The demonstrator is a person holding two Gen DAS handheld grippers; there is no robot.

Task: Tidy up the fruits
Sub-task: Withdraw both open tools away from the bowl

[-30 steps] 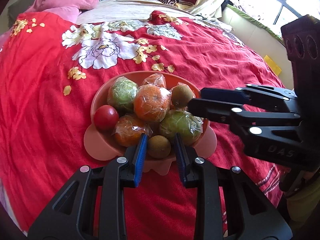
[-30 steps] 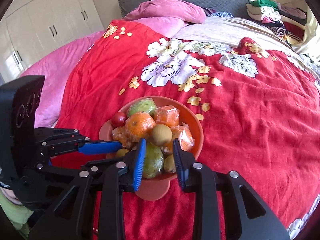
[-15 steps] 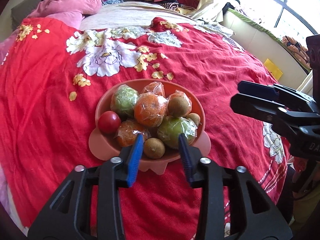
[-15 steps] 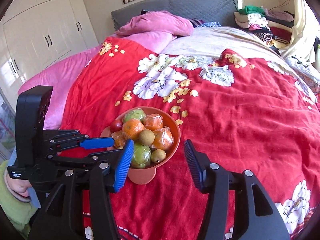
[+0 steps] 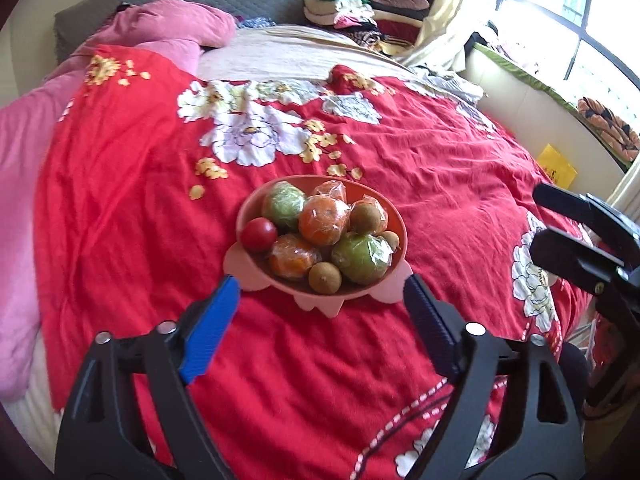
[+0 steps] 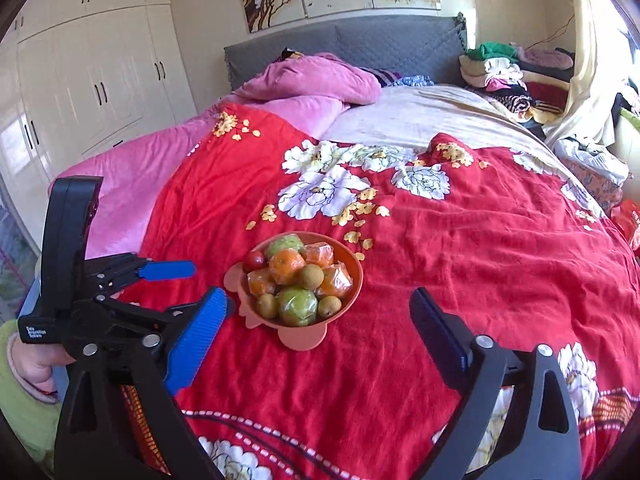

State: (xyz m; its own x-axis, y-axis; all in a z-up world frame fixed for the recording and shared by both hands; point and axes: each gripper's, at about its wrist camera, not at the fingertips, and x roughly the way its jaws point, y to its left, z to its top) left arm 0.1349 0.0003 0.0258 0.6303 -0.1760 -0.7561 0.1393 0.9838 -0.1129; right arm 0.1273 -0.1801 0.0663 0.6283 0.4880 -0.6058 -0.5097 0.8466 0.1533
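A salmon-pink bowl (image 5: 403, 240) (image 6: 360, 276) sits on the red flowered bedspread (image 5: 120, 220). It is heaped with fruit: a red tomato (image 5: 259, 234), plastic-wrapped oranges (image 5: 324, 220), wrapped green fruits (image 5: 362, 258) and brown kiwis (image 5: 325, 277). My left gripper (image 5: 320, 284) hangs just short of the bowl's near edge. Its jaws are opening wide, with nothing between the pads. My right gripper (image 6: 318, 296) is drawn back from the bowl's other side. Its jaws are also opening, and nothing is between them. Each gripper shows at the edge of the other's view.
Pink quilts and a pillow (image 6: 312, 76) lie toward the grey headboard (image 6: 380, 40). Folded clothes (image 6: 504, 68) are piled at the far right corner. White wardrobes (image 6: 88, 80) stand to the left, a window (image 5: 580, 8) to the right. A hand in a green sleeve (image 6: 24, 364) holds the left gripper.
Both grippers have gone from nearly shut at the bowl's rim to wide open. Both have drawn back and upward, and the bowl stays put on the bedspread.
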